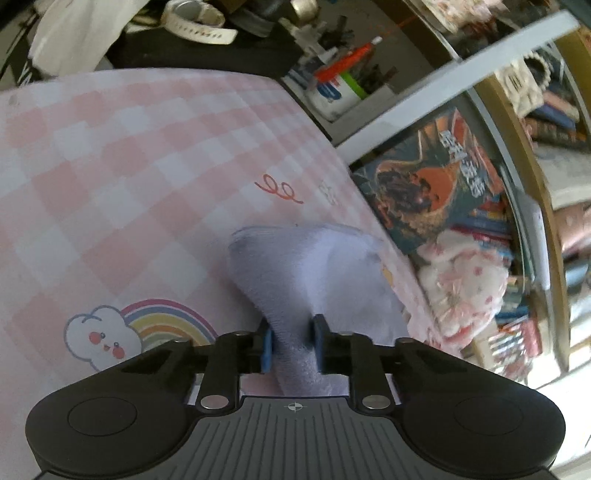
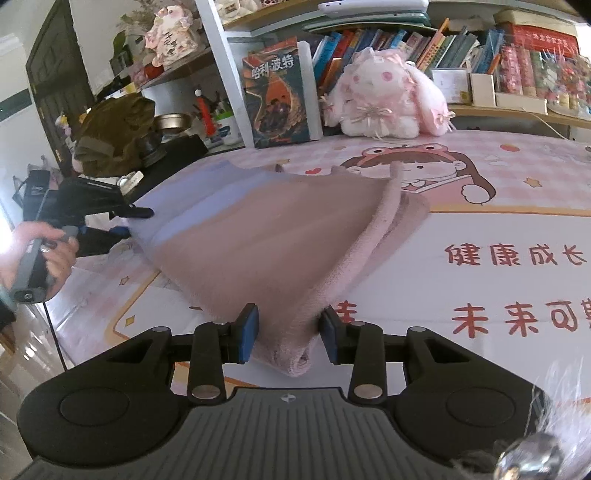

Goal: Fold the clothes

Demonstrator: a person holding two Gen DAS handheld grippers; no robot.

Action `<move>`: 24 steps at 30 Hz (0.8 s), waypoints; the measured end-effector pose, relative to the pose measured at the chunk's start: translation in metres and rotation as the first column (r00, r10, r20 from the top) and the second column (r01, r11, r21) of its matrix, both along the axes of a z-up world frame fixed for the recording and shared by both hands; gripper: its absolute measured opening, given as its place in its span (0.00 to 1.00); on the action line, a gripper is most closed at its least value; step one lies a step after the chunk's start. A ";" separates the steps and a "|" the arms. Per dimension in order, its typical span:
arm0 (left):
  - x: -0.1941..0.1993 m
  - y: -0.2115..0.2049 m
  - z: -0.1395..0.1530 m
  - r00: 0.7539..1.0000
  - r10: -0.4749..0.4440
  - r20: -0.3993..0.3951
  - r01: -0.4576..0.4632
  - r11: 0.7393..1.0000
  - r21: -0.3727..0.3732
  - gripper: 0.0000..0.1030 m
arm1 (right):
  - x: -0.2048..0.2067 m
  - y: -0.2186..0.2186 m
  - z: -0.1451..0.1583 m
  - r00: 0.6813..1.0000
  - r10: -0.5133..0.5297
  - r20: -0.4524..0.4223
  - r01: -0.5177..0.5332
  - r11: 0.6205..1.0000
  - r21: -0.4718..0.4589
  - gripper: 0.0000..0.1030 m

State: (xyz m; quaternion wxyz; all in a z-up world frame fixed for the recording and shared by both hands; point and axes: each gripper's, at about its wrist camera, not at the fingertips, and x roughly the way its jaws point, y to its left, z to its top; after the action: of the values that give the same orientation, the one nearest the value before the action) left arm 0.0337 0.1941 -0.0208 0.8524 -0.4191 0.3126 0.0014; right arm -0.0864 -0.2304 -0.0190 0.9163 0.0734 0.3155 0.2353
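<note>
A fluffy cloth [image 2: 266,229], pink with a pale lavender end, hangs stretched above the pink cartoon table mat [image 2: 480,258] between both grippers. My right gripper [image 2: 289,328] is shut on its bunched pink corner. The left gripper [image 2: 127,221], held by a person's hand [image 2: 48,251], holds the lavender end at the left. In the left wrist view my left gripper [image 1: 293,332] has its blue pads shut on that pale cloth [image 1: 295,266], which spreads out ahead over the checked mat [image 1: 110,166].
A pink plush rabbit [image 2: 388,99] and a standing book [image 2: 277,92] line the back edge before a bookshelf. A pen cup [image 1: 332,96], a white watch [image 1: 195,18] and a dark green bundle [image 2: 114,129] sit at the back left. The table's left edge [image 2: 55,332] is close.
</note>
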 end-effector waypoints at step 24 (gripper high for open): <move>0.005 0.008 -0.015 0.999 0.005 0.054 0.005 0.983 -0.181 0.50 | 0.002 0.002 0.001 1.000 -0.008 -0.015 0.008 1.000 -0.004 0.35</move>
State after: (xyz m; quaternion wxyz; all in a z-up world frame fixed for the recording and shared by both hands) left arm 0.0385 0.2019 -0.0354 0.8188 -0.4948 0.2885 -0.0385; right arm -0.0847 -0.2280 -0.0183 0.9150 0.0743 0.3226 0.2305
